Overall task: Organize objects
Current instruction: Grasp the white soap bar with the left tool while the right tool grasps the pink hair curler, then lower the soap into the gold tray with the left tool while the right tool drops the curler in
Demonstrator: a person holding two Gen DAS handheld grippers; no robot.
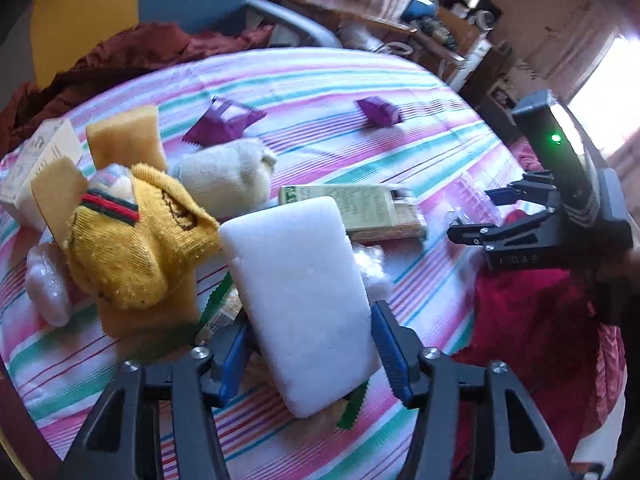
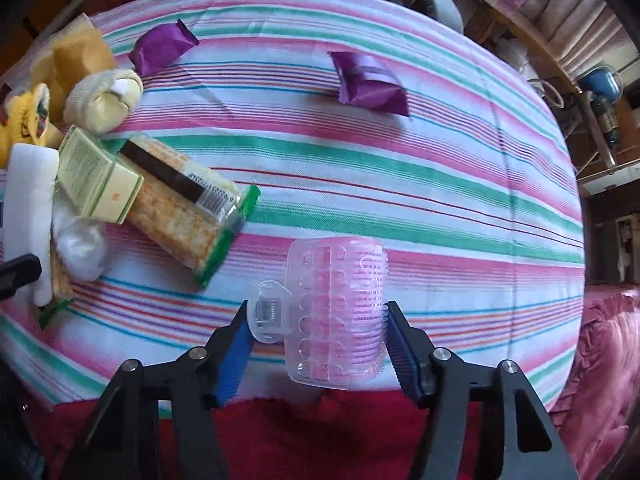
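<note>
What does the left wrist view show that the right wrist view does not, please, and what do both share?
Only the left wrist view shows the right gripper from outside and the pale pink soap bar. Only the right wrist view shows the pink hair roller clearly, between the right gripper's fingers. Both show the white soap bar, the purple packets and the striped tablecloth.

My left gripper [image 1: 308, 356] and right gripper [image 2: 316, 354] share matte black linkage arms, silver screws at the pivots and 2 ribbed blue finger pads each. From the left wrist, my right unit's black body shows a green light and pale "DAS" lettering.
</note>
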